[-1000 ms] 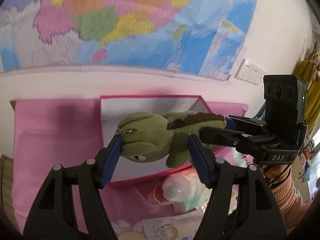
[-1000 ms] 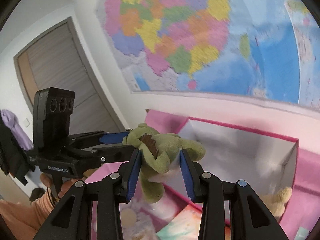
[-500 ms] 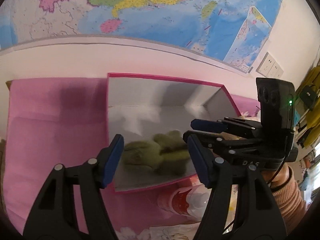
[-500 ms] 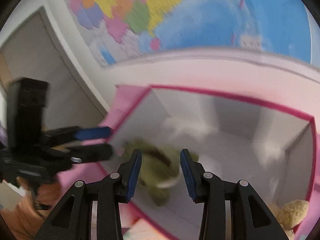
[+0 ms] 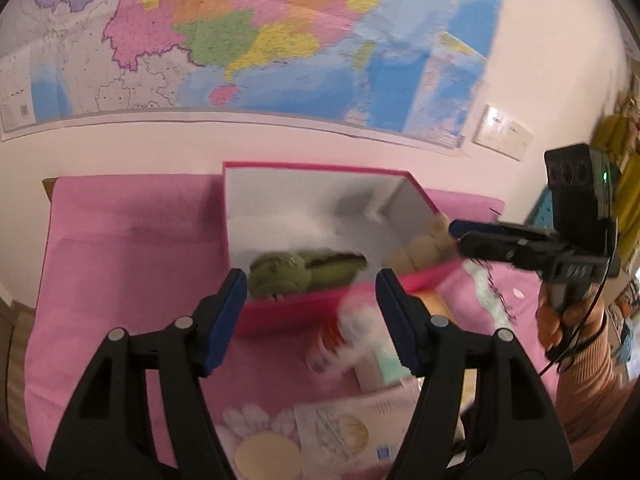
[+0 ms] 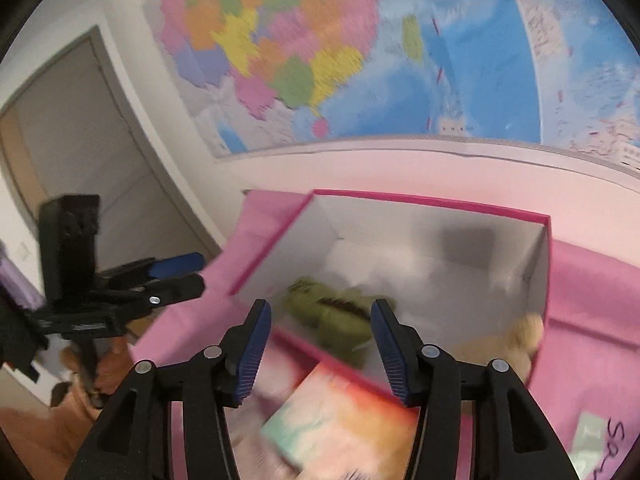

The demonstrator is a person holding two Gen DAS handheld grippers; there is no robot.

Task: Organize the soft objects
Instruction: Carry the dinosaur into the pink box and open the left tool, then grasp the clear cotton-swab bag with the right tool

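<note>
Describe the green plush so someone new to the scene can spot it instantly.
Under the wall map, a pink-rimmed box with a white inside sits on the pink cloth. The green plush lies inside, near its front wall. It is olive green with a dark ridge along its back, unlike the pale beige plush at the box's right end.

I am in a home bedroom: a wall map (image 5: 280, 40) fills the upper frame, pink bedding (image 5: 120, 248) below, a door (image 6: 80, 152) at left.

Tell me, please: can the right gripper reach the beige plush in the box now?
Probably yes. The right gripper is open, the box has no lid, and the beige plush lies uncovered in its corner.
</note>
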